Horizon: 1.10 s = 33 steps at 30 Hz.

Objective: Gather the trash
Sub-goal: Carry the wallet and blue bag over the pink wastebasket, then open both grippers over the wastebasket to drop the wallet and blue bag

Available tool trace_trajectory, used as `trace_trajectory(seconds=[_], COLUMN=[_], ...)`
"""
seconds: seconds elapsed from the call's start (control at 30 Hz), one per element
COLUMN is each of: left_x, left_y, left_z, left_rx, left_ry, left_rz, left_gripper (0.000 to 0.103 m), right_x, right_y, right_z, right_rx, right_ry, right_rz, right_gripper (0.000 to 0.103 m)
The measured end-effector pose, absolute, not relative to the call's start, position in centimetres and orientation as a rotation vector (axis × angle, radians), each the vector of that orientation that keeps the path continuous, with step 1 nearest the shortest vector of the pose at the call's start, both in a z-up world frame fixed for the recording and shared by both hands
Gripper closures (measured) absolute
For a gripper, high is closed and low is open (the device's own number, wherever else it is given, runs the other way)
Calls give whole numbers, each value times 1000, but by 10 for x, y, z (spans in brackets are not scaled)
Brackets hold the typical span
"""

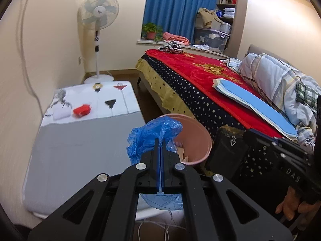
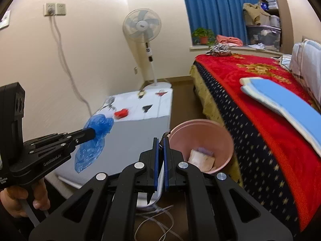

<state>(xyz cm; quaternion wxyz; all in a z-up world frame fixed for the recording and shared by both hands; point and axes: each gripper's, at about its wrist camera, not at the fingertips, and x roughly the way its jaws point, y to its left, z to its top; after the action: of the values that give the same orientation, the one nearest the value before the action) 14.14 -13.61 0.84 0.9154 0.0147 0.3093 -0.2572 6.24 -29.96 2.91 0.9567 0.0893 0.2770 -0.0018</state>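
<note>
- Two grippers: the left gripper (image 1: 160, 140) and the right gripper (image 2: 160, 140).
- One blue plastic bag (image 1: 148, 134).
- One pink bin (image 2: 202, 140), with one pale packet (image 2: 201, 159) lying inside.
- One red crumpled item (image 1: 81, 110) on the white surface (image 1: 84, 140).
- One standing fan (image 1: 98, 14).
- One potted plant (image 1: 151, 31).
- One bed (image 1: 192, 76), with one blue folded cloth (image 1: 258, 106) on it.
- Two wall sockets (image 2: 54, 9) side by side.
- One person's hand (image 2: 18, 200) visible in each view.

Warm, even indoor light fills both views; fisheye bending darkens the corners (left edges smear with blur).
</note>
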Motion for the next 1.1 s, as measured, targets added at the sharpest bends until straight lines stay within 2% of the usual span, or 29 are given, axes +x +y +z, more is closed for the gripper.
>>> trace_trajectory(seconds=[0.37,0.8,0.97,1.0,1.03,1.07,1.1], left_x=[222,312,330,334,336,338,338], left_y=[-210,-289,-301,-303,-303,-303,-299], left_z=[2,-66,-92,-99,-102,-105,-106], left_rx=[51,117,166,178,187,194,194], left_ry=[671,781,816,839,857,870,862], left_rz=[-594,-643,-618,-615,-602,-576,-517], left_gripper=[103,103,101,92,59,35,6], right_x=[143,231,251,253,255,256,256], right_y=[-359,-408,-422,-423,-424,-425,-425], right_z=[41,-30,-61,-65,-69,-72,-74], right_rx=[90,72,101,107,113,117,120], right_ry=[543,688,775,788,801,815,814], right_rz=[-75,-139,-153,-153,-153,-163,-174], right_gripper=[98,98,95,93,80,69,48])
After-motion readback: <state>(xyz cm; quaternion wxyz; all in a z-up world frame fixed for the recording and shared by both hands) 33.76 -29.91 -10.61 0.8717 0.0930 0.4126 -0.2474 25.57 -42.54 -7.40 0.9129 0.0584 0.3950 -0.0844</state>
